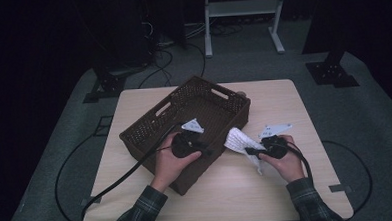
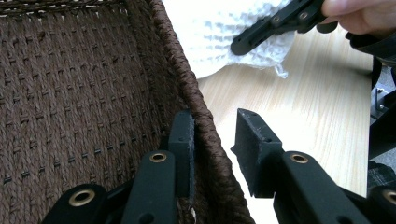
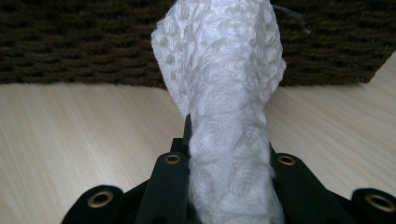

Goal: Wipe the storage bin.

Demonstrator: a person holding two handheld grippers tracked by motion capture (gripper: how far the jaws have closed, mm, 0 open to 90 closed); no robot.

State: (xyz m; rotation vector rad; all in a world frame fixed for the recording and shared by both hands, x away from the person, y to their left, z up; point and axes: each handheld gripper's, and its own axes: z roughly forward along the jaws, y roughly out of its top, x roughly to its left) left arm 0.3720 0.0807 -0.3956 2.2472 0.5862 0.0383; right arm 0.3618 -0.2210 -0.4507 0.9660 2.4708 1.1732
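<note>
A brown woven basket (image 1: 140, 135) stands slanted on the pale wooden table (image 1: 278, 99). My left gripper (image 1: 206, 151) sits at its near right wall. In the left gripper view my left gripper (image 2: 215, 116) straddles the basket's rim (image 2: 205, 126): one jaw lies against the inside of the wall, while the outer jaw stands a little off it. Just right of the basket, my right gripper (image 1: 247, 151) is shut on a bunched white waffle cloth (image 1: 237, 138). In the right gripper view the cloth (image 3: 224, 84) rises from between the jaws of my right gripper (image 3: 228, 135), with the basket wall (image 3: 93, 42) behind it.
The basket's woven inner wall (image 2: 84, 93) looks bare in the left gripper view. The white cloth (image 2: 210, 37) hangs by the basket's outer side, above bare tabletop (image 2: 303, 116). Cables trail off the table's left and right edges. A white frame (image 1: 242, 8) stands on the floor beyond.
</note>
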